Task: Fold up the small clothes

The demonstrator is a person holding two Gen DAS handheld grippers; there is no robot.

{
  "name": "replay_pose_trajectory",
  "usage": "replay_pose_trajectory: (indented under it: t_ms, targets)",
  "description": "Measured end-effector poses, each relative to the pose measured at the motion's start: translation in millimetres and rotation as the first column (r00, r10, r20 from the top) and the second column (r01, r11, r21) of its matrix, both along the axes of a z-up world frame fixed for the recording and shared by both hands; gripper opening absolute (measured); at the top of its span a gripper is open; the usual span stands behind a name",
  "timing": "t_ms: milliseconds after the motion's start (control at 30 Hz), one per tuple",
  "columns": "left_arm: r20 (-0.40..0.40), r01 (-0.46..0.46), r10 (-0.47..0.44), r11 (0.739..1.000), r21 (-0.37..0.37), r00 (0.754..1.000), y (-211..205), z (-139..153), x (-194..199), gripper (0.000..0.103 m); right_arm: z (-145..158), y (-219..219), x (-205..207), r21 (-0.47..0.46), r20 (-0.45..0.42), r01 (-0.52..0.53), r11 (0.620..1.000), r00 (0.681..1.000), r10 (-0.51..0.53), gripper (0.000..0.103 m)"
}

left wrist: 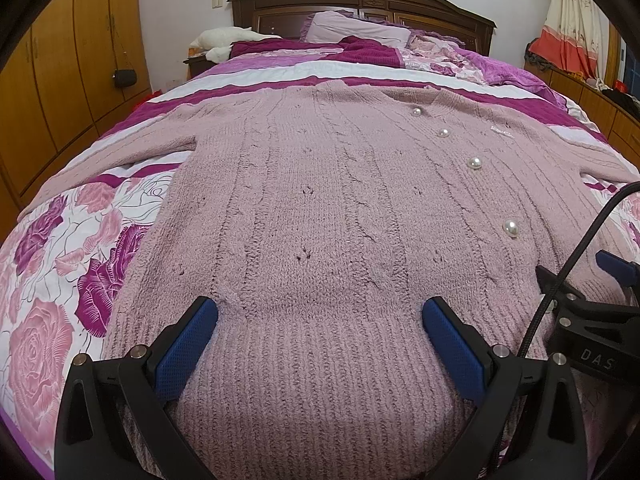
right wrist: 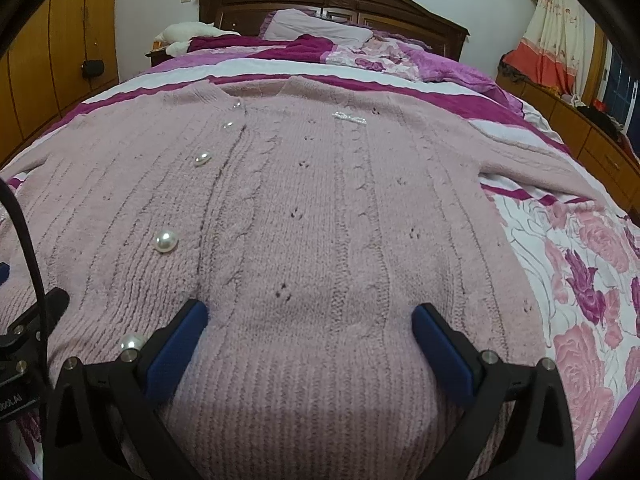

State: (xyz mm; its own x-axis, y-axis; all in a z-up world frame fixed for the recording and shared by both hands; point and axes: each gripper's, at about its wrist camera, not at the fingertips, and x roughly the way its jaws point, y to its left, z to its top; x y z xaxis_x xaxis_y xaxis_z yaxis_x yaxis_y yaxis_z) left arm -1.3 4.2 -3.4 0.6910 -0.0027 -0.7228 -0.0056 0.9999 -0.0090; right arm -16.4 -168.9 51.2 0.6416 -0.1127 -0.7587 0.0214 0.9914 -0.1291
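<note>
Left wrist view: left gripper (left wrist: 320, 312), jaws wide apart, over the hem of the pink cardigan (left wrist: 320, 200) spread flat on the bed (left wrist: 60, 300); bare quilt at 9 o'clock. Right gripper (right wrist: 310, 318), jaws likewise apart, over the same hem; bare quilt (right wrist: 580, 280) at 3 o'clock.

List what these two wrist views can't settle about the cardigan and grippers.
- Cardigan hem: bottom edge cut off by the frame and gripper bodies in both views.
- Sleeve ends: run past the frame edges in both views.
- Left gripper, right gripper: jaws wide apart; fingertip contact with the knit unclear.
- Small bow: too small to read detail.
</note>
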Motion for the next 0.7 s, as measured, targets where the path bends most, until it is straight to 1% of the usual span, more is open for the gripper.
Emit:
replay_pose_trajectory:
  t_ms: [133, 200, 267, 300, 333, 367, 400, 433, 467, 533, 567, 600, 633, 667, 700]
  targets:
    - [-0.001, 0.0, 0.0, 1.0, -0.006, 1.0, 0.0, -0.5, 1.0, 0.085, 0.4, 1.1, 0.1, 0.002, -0.002, 0.0, 1.0, 1.0, 0.0, 0.103]
    - [-0.014, -0.003, 0.003, 1.0, 0.009, 1.0, -2.0, -0.2, 3.1, 0.085, 1.0, 3.0, -0.1, -0.011, -0.007, -0.001, 1.0, 1.0, 0.001, 0.103]
    - [-0.034, 0.039, -0.038, 0.999, 0.013, 0.999, -0.2, 1.9, 6.7, 0.085, 3.0, 7.2, 0.4, -0.044, -0.031, -0.001, 0.999, 1.0, -0.001, 0.103]
    - [-0.05, 0.061, -0.061, 0.998, -0.012, 0.997, 4.7, 4.7, 8.1, 0.084, 7.2, 9.2, 1.6, -0.053, -0.069, 0.012, 0.999, 0.998, -0.016, 0.102]
    - [-0.056, 0.046, -0.05, 0.997, -0.059, 0.997, 14.0, 9.1, 7.9, 0.08, 16.9, 10.4, -1.0, -0.037, -0.1, 0.044, 0.998, 0.994, -0.047, 0.1]
    - [-0.051, 0.013, -0.019, 0.994, -0.105, 0.999, 26.6, 15.6, 5.8, 0.076, 30.6, 15.0, -10.2, -0.018, -0.072, 0.021, 1.0, 0.997, -0.022, 0.095]
    - [-0.042, -0.048, 0.043, 0.993, -0.112, 0.998, 41.4, 24.6, 3.2, 0.076, 44.4, 22.7, -19.7, -0.021, -0.014, -0.029, 0.999, 1.0, 0.028, 0.095]
    - [-0.023, -0.117, 0.116, 0.99, -0.076, 0.993, 56.9, 34.5, 1.7, 0.075, 61.0, 36.7, -31.8, -0.074, 0.072, -0.09, 0.993, 0.993, 0.095, 0.096]
    - [-0.004, -0.156, 0.156, 0.986, -0.053, 0.988, 69.3, 41.4, 1.6, 0.075, 75.5, 51.3, -41.9, -0.138, 0.149, -0.131, 0.982, 0.977, 0.152, 0.101]
    - [0.032, -0.225, 0.226, 0.974, -0.03, 0.974, 107.2, 55.2, 5.8, 0.075, 90.8, 70.5, -50.7, -0.189, 0.228, -0.174, 0.967, 0.95, 0.215, 0.103]
    - [0.037, -0.273, 0.274, 0.962, -0.03, 0.961, 133.7, 59.3, 9.9, 0.074, 93.5, 78.4, -53.3, -0.215, 0.264, -0.173, 0.961, 0.937, 0.228, 0.103]
    - [0.029, -0.331, 0.332, 0.943, -0.031, 0.943, 162.2, 60.9, 14.1, 0.071, 93.7, 88.1, -56.1, -0.256, 0.307, -0.165, 0.953, 0.92, 0.241, 0.103]
    - [0.017, -0.382, 0.383, 0.924, -0.034, 0.924, 185.9, 60.7, 17.2, 0.068, 90.9, 98.4, -56.3, -0.289, 0.333, -0.174, 0.941, 0.904, 0.269, 0.103]
    - [0.006, -0.44, 0.441, 0.896, -0.053, 0.898, 218.8, 58.8, 21.4, 0.062, 87.3, 107.1, -53.4, -0.302, 0.331, -0.202, 0.932, 0.894, 0.301, 0.103]
    - [-0.005, -0.478, 0.48, 0.873, -0.095, 0.877, 251.7, 54.7, 25.8, 0.061, 82.5, 117.1, -48.3, -0.3, 0.313, -0.238, 0.924, 0.89, 0.331, 0.103]
